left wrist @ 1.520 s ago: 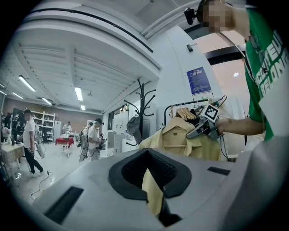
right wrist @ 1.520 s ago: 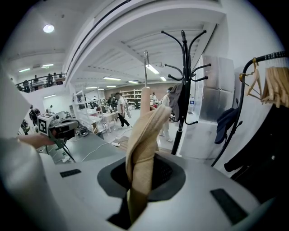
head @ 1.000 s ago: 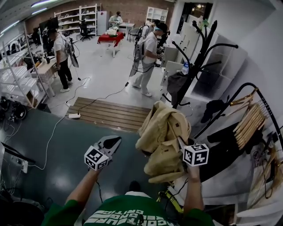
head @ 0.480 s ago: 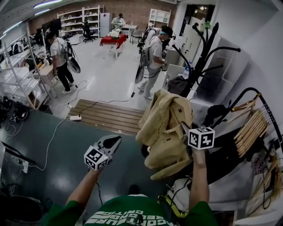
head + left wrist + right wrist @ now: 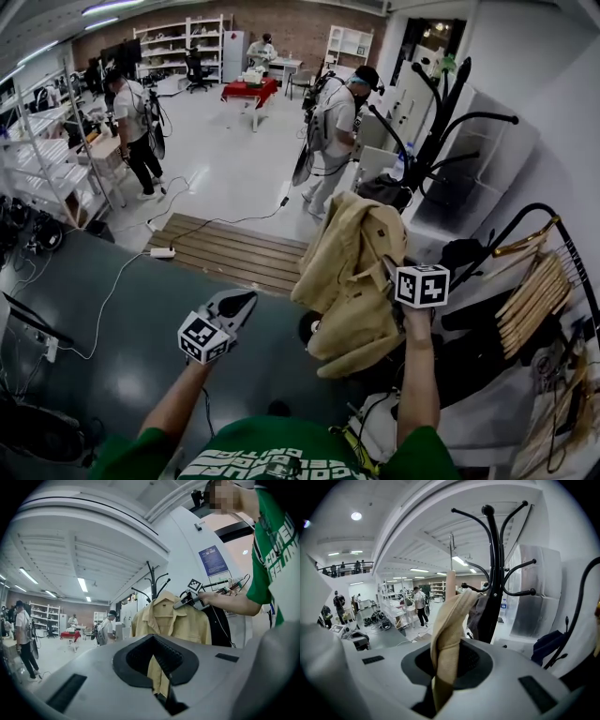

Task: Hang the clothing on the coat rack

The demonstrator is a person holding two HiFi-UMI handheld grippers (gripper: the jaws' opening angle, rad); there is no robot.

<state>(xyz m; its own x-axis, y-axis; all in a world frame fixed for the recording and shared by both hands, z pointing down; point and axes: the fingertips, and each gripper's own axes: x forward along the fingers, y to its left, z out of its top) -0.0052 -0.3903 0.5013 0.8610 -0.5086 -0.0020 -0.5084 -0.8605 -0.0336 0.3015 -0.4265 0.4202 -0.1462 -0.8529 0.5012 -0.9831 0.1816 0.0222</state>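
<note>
A tan shirt (image 5: 352, 272) on a hanger hangs from my right gripper (image 5: 392, 274), which is shut on its shoulder at chest height. In the right gripper view the tan cloth (image 5: 447, 639) runs up between the jaws of the right gripper (image 5: 445, 670), with the hanger's metal hook (image 5: 451, 550) above. The black coat rack (image 5: 429, 127) stands just beyond the shirt; its curved arms (image 5: 492, 573) rise close ahead. My left gripper (image 5: 232, 307) is held low to the left, shut and holding nothing. From the left gripper (image 5: 157, 667) I see the shirt (image 5: 187, 620) hanging in front.
A dark bag (image 5: 382, 192) hangs low on the coat rack. At the right stands a clothes rail with wooden hangers (image 5: 532, 272) and a black garment (image 5: 473, 314). A wooden pallet (image 5: 234, 248) lies ahead on the floor. People (image 5: 333, 127) stand further back.
My right gripper has risen and carried the tan shirt up toward the coat rack. The left gripper has stayed where it was.
</note>
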